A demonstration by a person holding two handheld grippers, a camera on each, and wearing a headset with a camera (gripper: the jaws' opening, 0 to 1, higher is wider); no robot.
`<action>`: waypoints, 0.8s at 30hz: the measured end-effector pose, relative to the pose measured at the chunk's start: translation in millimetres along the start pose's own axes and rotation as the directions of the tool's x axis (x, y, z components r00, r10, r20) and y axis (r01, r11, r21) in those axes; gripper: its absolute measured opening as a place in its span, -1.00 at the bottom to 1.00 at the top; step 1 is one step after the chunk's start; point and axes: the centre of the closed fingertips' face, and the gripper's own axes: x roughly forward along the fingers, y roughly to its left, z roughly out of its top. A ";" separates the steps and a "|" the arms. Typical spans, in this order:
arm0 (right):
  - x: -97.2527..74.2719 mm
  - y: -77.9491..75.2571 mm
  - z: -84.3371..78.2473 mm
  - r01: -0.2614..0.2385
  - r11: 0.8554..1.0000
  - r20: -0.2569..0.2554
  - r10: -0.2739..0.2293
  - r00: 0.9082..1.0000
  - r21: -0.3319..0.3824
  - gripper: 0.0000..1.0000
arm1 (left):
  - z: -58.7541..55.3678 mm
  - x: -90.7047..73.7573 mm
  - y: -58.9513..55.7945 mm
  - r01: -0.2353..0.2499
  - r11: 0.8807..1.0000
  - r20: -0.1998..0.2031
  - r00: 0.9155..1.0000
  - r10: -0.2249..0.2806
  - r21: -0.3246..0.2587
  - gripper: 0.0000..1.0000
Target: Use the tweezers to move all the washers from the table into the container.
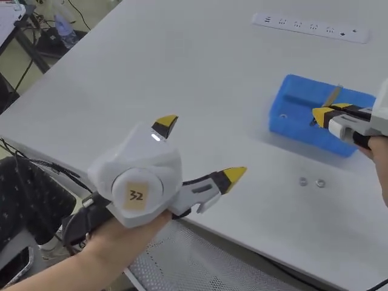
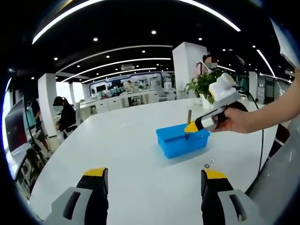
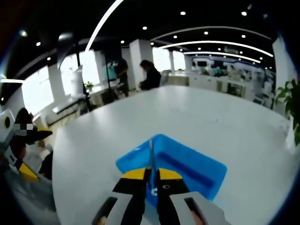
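Observation:
A blue container (image 1: 297,115) stands on the white table (image 1: 182,66) at the right. My right gripper (image 1: 320,115) is shut on the thin metal tweezers (image 1: 333,95), which point out over the container. In the right gripper view the tweezers (image 3: 151,157) run forward from the shut gripper (image 3: 151,174) above the container (image 3: 197,168). Two small washers (image 1: 311,182) lie on the table just in front of the container. My left gripper (image 1: 200,150) hovers open and holds nothing near the table's front edge, well to the left. The left gripper view has its open gripper (image 2: 154,174), the container (image 2: 180,143) and the washers (image 2: 209,163).
A white power strip (image 1: 309,27) lies at the far right of the table. A mesh chair (image 1: 176,254) sits below the front edge. A potted plant (image 2: 206,82) stands past the table's far end, and people sit at distant desks.

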 end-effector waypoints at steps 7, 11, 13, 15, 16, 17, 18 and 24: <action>-28.2 8.6 20.0 -0.021 1.000 0.061 0.020 0.998 0.015 -0.91 | -1.1 0.5 -0.2 0.002 1.000 -0.006 1.000 -0.002 0.003 0.65; -37.2 17.9 23.8 -0.046 0.999 0.080 0.044 0.996 0.014 -0.91 | -0.2 0.3 -1.3 0.006 1.000 -0.003 1.000 -0.006 -0.003 0.66; -41.6 22.6 23.5 -0.056 0.998 0.084 0.056 0.995 0.007 -0.91 | 2.5 -0.5 -2.8 0.018 1.000 0.012 1.000 -0.018 -0.021 0.68; -46.4 28.6 20.4 -0.060 0.998 0.083 0.059 0.995 0.004 -0.91 | 4.8 -1.3 -2.9 0.023 0.999 0.026 0.999 -0.022 -0.038 0.69; -48.6 31.2 19.3 -0.067 0.998 0.088 0.066 0.994 0.009 -0.91 | 5.1 -1.3 -2.4 0.022 0.999 0.030 0.999 -0.021 -0.042 0.70; -50.3 34.3 18.4 -0.079 0.997 0.088 0.078 0.993 0.014 -0.91 | 4.7 -1.1 -2.2 0.021 0.999 0.028 0.999 -0.020 -0.044 0.70; -52.6 39.5 15.9 -0.091 0.996 0.082 0.089 0.993 0.016 -0.91 | 4.0 -0.7 -2.1 0.020 0.999 0.025 1.000 -0.019 -0.043 0.69; -59.7 55.3 -1.0 -0.108 0.994 0.048 0.108 0.993 -0.008 -0.91 | 3.5 -0.6 -2.6 0.021 0.999 0.025 0.999 -0.020 -0.039 0.68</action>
